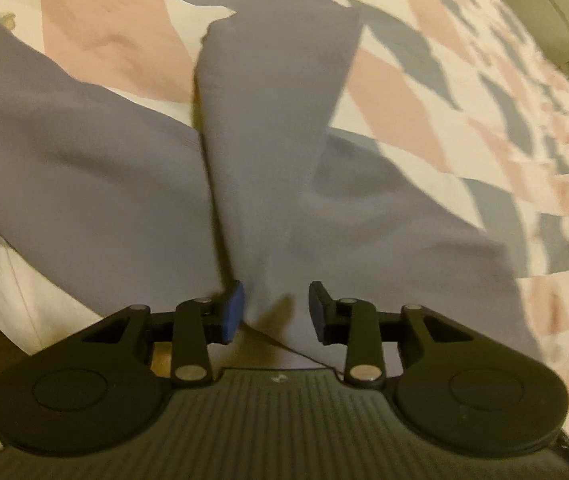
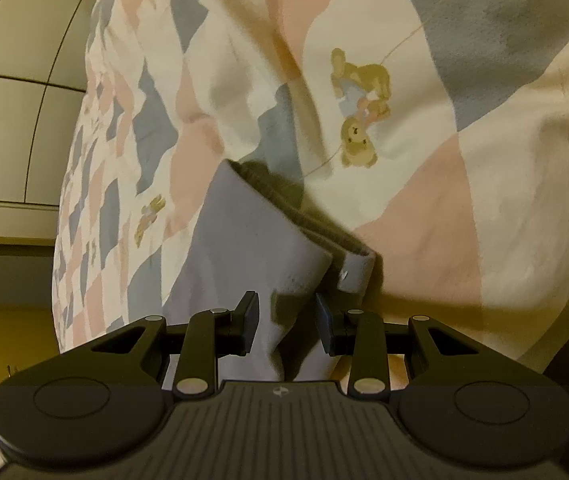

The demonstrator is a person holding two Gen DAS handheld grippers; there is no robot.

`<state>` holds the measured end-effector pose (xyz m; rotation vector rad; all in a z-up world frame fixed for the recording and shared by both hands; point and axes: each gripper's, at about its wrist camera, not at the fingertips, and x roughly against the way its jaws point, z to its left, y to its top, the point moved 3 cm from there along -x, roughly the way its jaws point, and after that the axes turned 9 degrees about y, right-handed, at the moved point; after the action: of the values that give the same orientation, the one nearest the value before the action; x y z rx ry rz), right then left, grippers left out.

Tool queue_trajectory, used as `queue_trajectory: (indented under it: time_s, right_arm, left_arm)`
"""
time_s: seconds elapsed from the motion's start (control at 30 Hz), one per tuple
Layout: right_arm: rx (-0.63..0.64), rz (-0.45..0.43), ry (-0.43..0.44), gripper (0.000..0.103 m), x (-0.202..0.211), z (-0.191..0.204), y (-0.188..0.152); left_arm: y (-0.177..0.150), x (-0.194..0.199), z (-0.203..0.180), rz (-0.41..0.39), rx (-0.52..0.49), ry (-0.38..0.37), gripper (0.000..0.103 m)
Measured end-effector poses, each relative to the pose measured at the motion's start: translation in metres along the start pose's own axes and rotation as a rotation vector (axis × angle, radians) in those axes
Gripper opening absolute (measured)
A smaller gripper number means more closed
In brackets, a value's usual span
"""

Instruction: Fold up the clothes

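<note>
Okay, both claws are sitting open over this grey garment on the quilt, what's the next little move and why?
Probably close both claws. In each wrist view the jaws stand apart with grey garment fabric bunched between them: the left claw straddles a raised fold, the right claw an edge by the hem. Neither grips yet, so nothing can lift off the quilt.

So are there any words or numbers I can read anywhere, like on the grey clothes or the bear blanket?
No readable words or numbers anywhere.
Left gripper body: a small pale emblem, no letters.
Right gripper body: the same small emblem, no letters.
Grey garment: a tiny white mark on its hem, too small to read.
Quilt: bear pictures only, no text.
</note>
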<state>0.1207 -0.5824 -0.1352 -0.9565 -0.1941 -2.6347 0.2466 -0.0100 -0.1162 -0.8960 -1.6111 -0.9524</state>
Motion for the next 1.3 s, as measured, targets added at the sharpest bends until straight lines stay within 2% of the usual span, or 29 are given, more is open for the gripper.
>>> queue_trajectory:
  time_s: [0.03,0.07,0.1,0.2,0.37,0.5,0.6,0.67,0.83,1.0,1.03,1.1,1.13,1.2,1.27,1.3]
  right_arm:
    - [-0.003,-0.001,-0.007,0.035,0.0,-0.001,0.001]
    - [-0.003,-0.002,-0.014,0.034,-0.001,-0.001,0.001]
    - [-0.002,-0.001,-0.021,0.026,-0.001,-0.002,0.002]
    - [0.013,0.002,-0.031,0.014,0.001,-0.001,0.001]
    - [0.056,-0.026,-0.02,0.01,0.013,0.009,0.001]
    - [0.099,-0.024,0.006,0.009,0.024,0.022,-0.001]
    - [0.122,-0.012,-0.006,0.009,0.03,0.023,-0.003]
    - [0.129,-0.005,-0.028,0.009,0.03,0.018,-0.005]
    - [0.161,0.017,-0.089,0.009,0.025,0.009,-0.01]
    - [0.235,0.021,-0.165,0.009,0.011,0.005,-0.011]
    - [0.255,0.024,-0.18,0.011,0.007,0.006,-0.012]
    - [0.296,0.032,-0.213,0.023,0.001,0.009,-0.015]
    - [0.317,0.036,-0.23,0.025,-0.002,0.011,-0.016]
    - [0.36,0.016,-0.238,0.033,0.003,0.022,-0.019]
    - [0.42,-0.018,-0.271,0.055,0.01,0.032,-0.022]
    - [0.456,-0.025,-0.301,0.057,0.011,0.036,-0.023]
  left_arm:
    - [0.002,-0.003,0.0,-0.001,-0.005,0.018,0.015]
    - [0.003,-0.006,-0.001,-0.003,-0.01,0.036,0.001]
    - [0.004,-0.006,-0.001,-0.014,-0.035,0.059,0.0]
    - [0.001,0.008,0.003,-0.066,-0.064,0.063,0.0]
    - [-0.006,0.038,0.012,-0.164,-0.107,0.055,0.0]
    - [-0.016,0.044,0.022,-0.177,-0.099,0.062,0.0]
    - [-0.023,0.049,0.029,-0.187,-0.093,0.067,0.0]
    - [-0.028,0.052,0.033,-0.193,-0.089,0.071,0.0]
    - [-0.034,0.029,0.03,-0.172,-0.099,0.111,0.0]
    - [-0.042,0.007,0.029,-0.126,-0.111,0.194,0.0]
    - [-0.044,0.005,0.028,-0.12,-0.121,0.21,0.0]
    - [-0.042,0.011,0.032,-0.123,-0.122,0.22,0.004]
    - [-0.041,0.014,0.034,-0.125,-0.122,0.225,0.005]
    - [-0.038,0.02,0.038,-0.127,-0.122,0.235,0.009]
    - [-0.035,0.026,0.042,-0.13,-0.122,0.244,0.009]
    - [-0.034,0.029,0.044,-0.132,-0.122,0.249,0.009]
